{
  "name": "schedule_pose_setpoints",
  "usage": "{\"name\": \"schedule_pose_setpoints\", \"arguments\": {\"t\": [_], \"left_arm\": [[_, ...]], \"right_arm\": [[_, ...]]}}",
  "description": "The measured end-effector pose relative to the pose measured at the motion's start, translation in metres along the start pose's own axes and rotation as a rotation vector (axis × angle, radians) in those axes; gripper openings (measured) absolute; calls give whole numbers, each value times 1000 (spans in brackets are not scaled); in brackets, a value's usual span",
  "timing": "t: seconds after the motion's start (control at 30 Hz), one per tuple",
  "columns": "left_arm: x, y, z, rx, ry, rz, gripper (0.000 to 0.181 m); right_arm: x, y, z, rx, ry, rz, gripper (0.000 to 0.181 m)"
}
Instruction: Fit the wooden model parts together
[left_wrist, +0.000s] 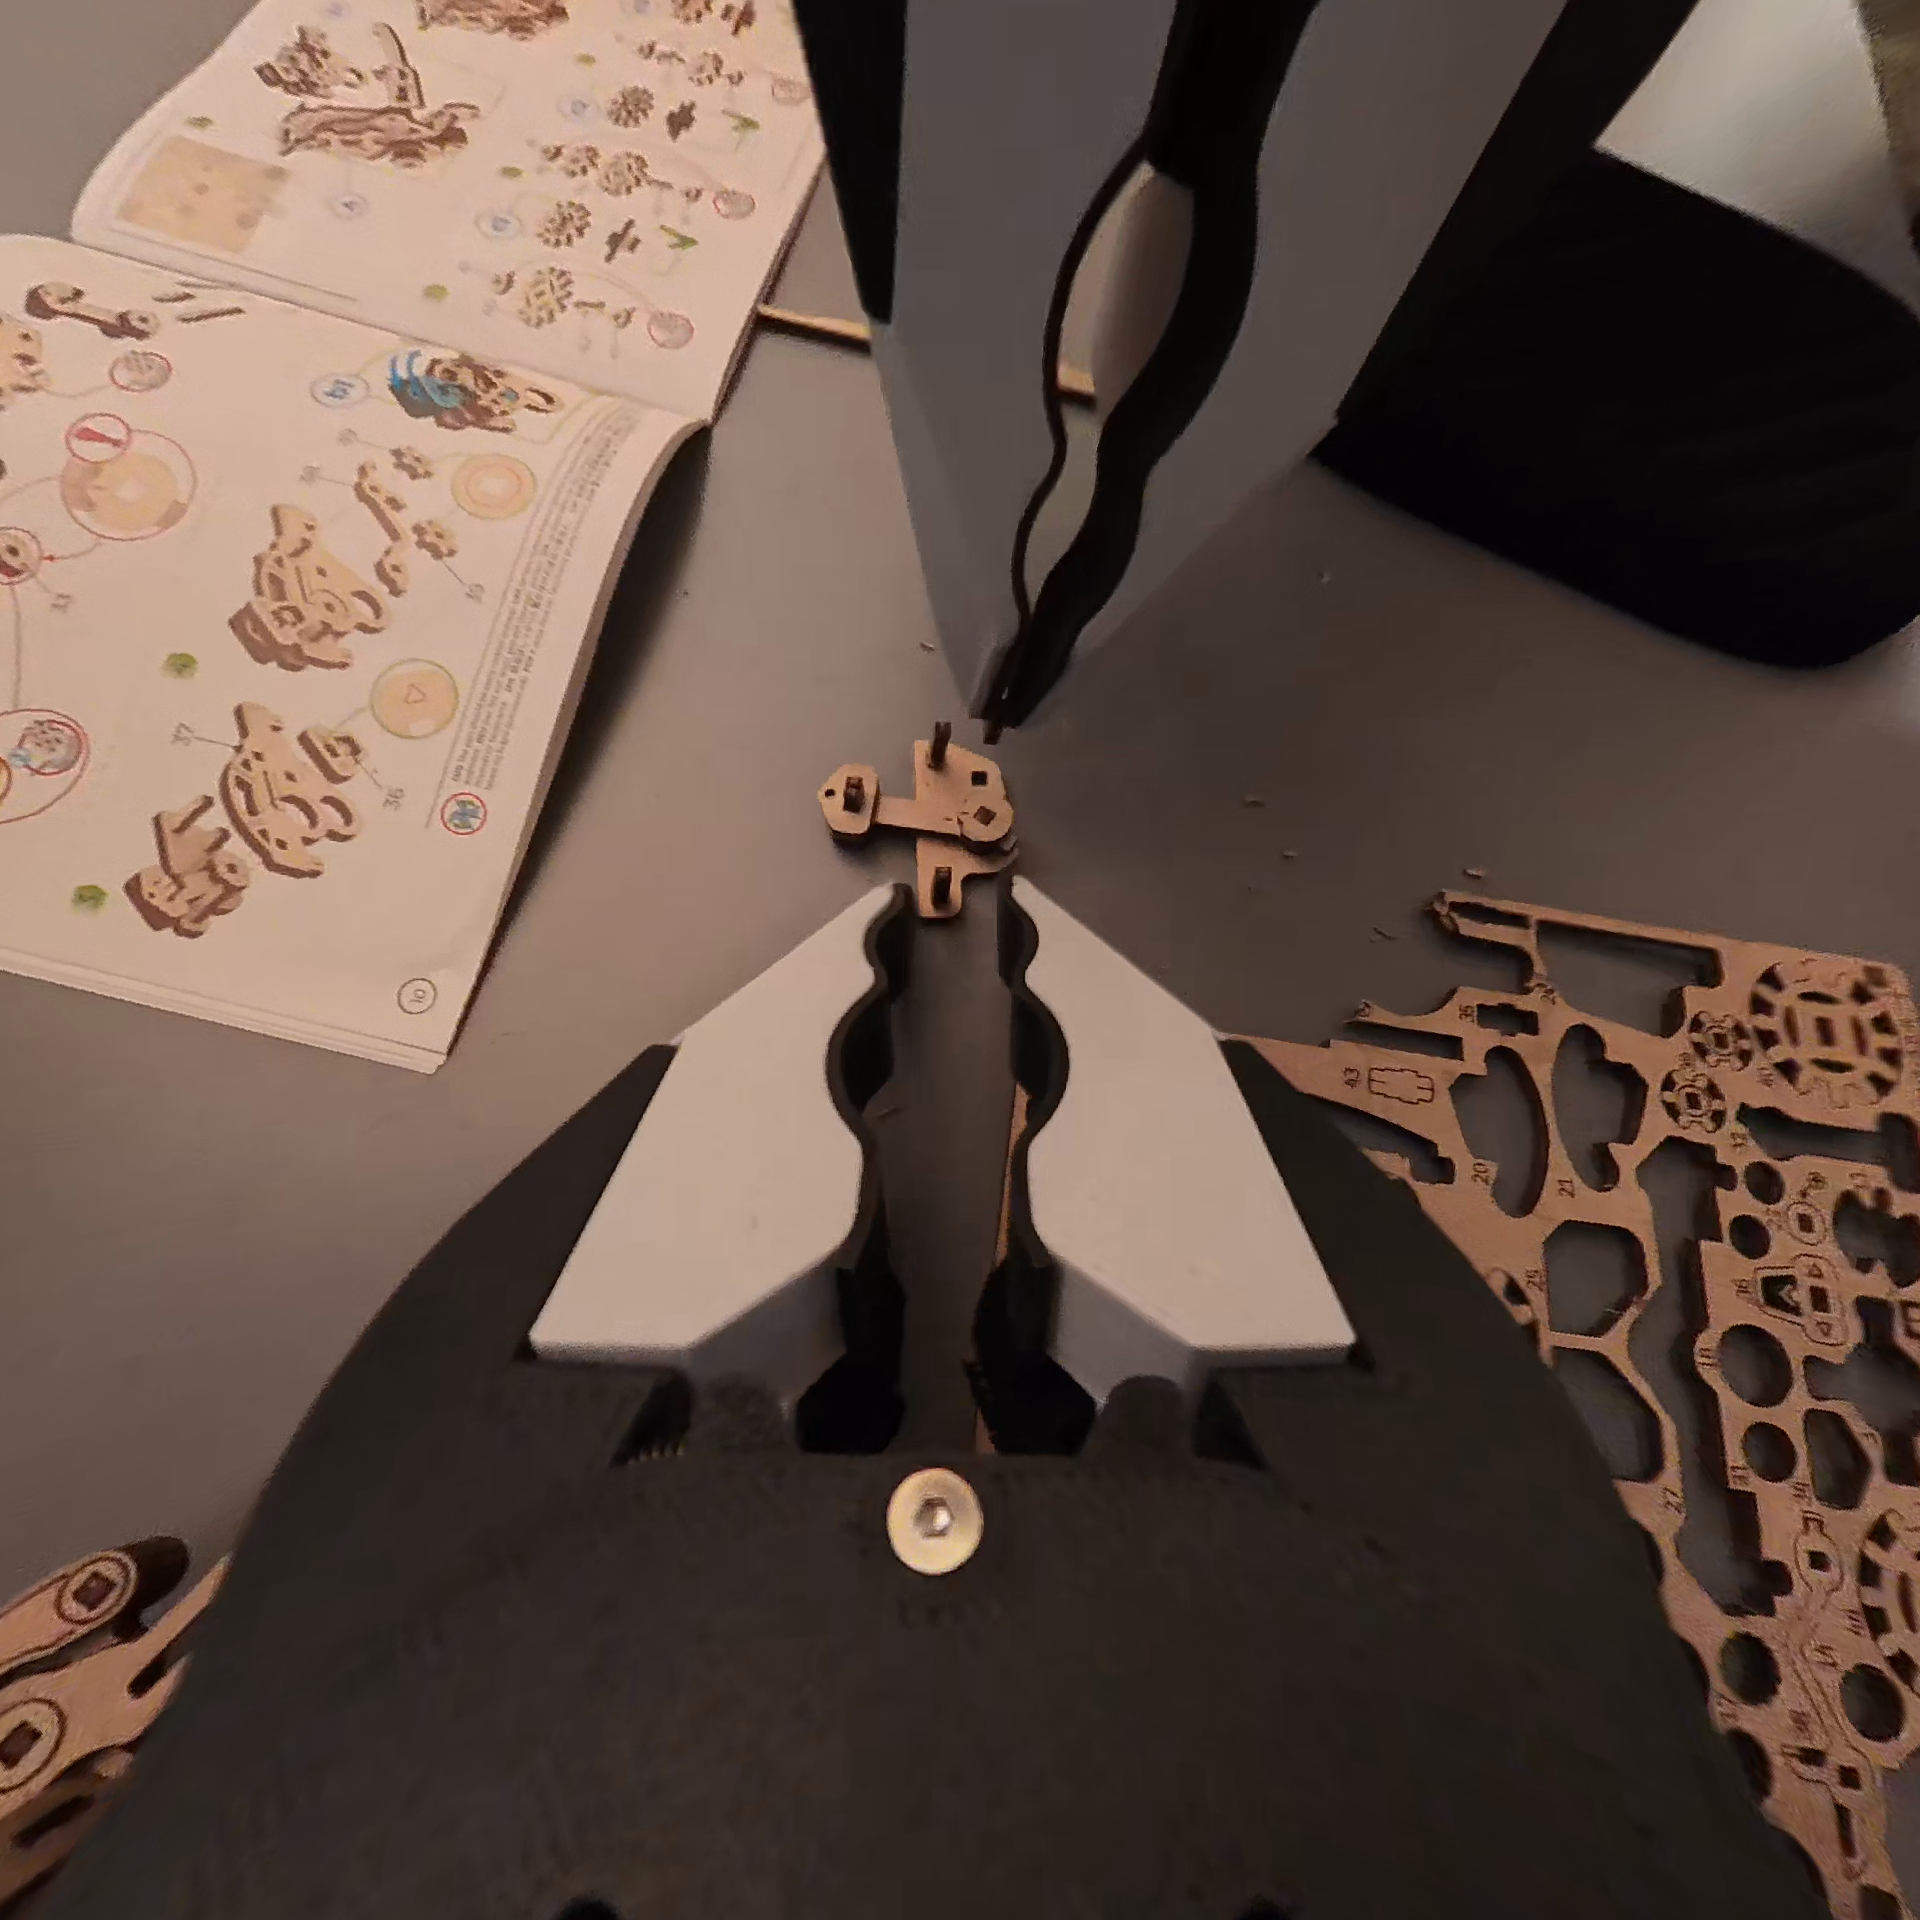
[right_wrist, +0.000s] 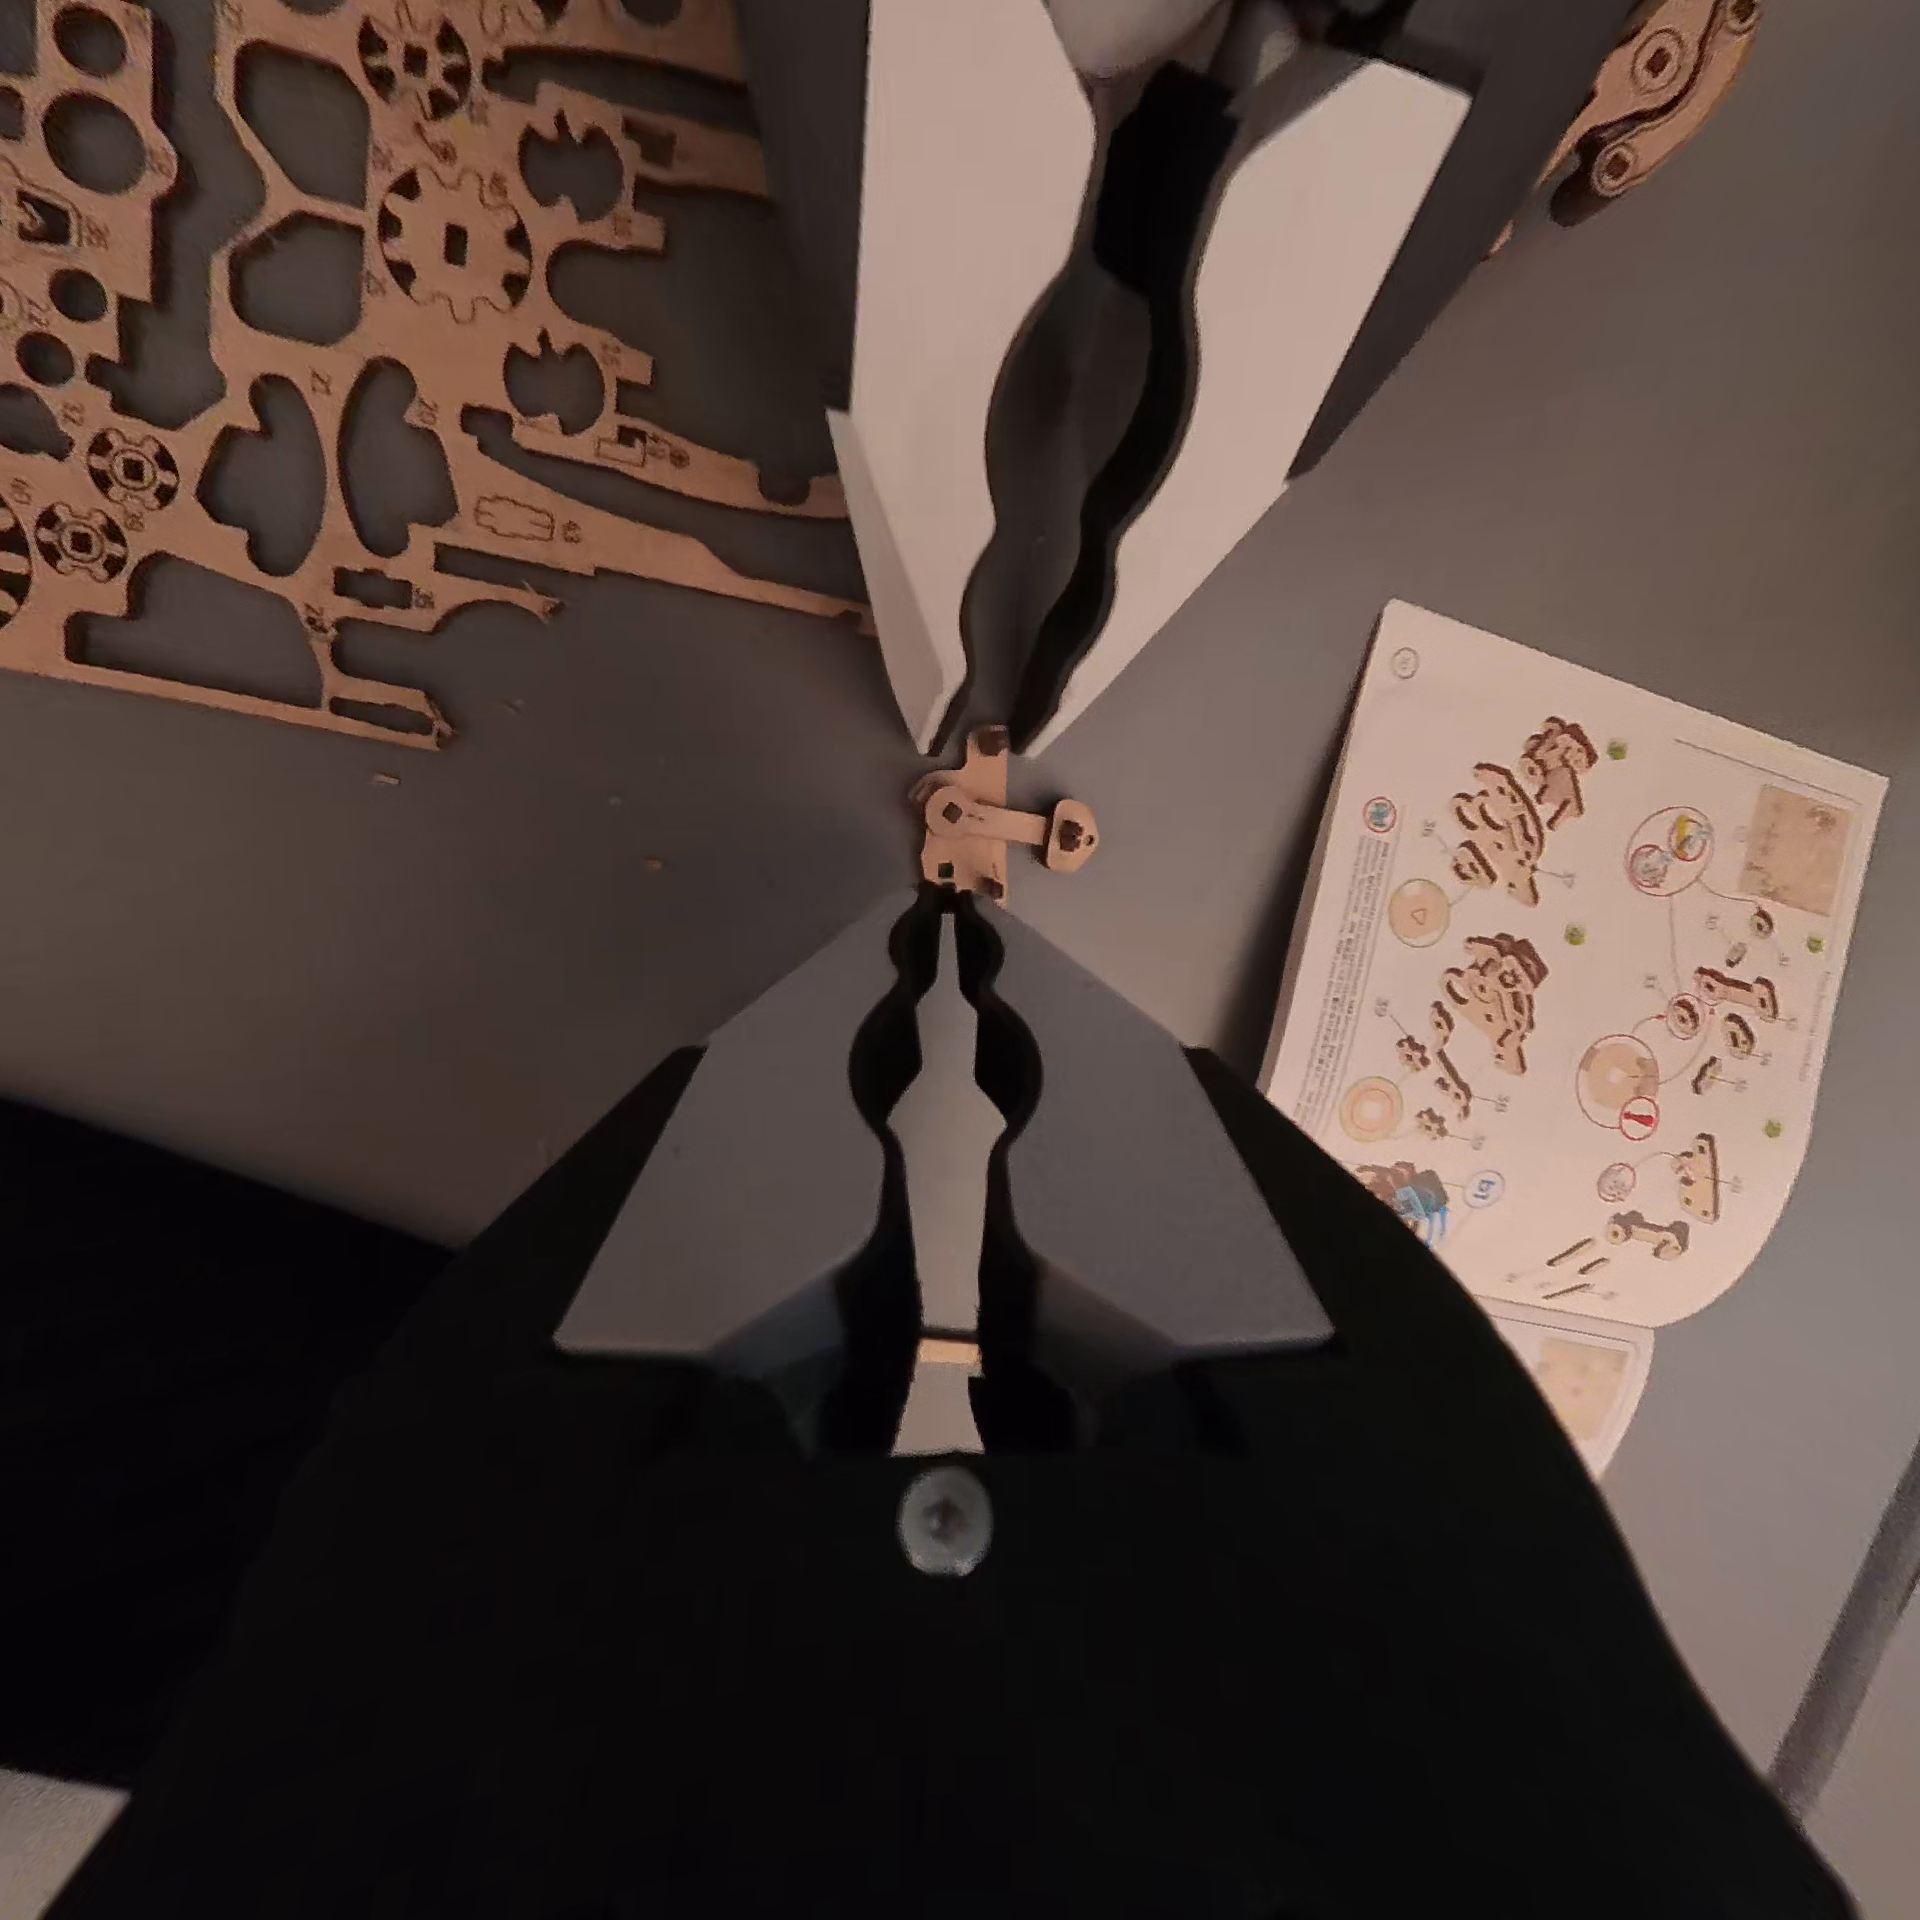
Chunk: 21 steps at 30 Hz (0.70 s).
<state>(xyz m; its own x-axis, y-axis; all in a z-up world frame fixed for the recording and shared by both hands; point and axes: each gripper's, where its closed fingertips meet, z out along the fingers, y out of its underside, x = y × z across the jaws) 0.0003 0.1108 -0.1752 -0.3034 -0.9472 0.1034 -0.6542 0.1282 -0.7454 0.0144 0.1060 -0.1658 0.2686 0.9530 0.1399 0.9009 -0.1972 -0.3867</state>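
Note:
A small flat wooden assembly (left_wrist: 925, 821) with a side arm and dark pegs is held just above the grey table (left_wrist: 1195, 727). My left gripper (left_wrist: 951, 894) is shut on its near tab; in the right wrist view the left gripper (right_wrist: 977, 732) comes in from the top onto the assembly (right_wrist: 982, 821). My right gripper (right_wrist: 940, 906) is shut, its tips touching the assembly's opposite edge; it reaches in from above in the left wrist view (left_wrist: 997, 717). A short dark peg (left_wrist: 940, 736) stands up from the assembly beside those tips. I cannot tell whether the right tips pinch anything.
An open instruction booklet (left_wrist: 312, 520) lies to the left of the grippers. A laser-cut wooden sheet (left_wrist: 1662, 1299) with several emptied cut-outs lies right. A partly built wooden model (left_wrist: 62, 1683) sits near left. A black bulky object (left_wrist: 1662, 416) stands far right. Wood crumbs dot the table. My two grippers' fingertips are within a few centimetres of each other.

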Motion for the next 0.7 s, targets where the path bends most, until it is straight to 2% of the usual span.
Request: {"name": "schedule_pose_setpoints", "arguments": {"t": [0.23,0.7], "left_arm": [[0,0,1,-6,-13,16,7],[0,-1,3,-8,-25,34,6]], "right_arm": [[2,3,4,-56,24,-30,0],[0,5,9,-157,28,-118,0]]}}
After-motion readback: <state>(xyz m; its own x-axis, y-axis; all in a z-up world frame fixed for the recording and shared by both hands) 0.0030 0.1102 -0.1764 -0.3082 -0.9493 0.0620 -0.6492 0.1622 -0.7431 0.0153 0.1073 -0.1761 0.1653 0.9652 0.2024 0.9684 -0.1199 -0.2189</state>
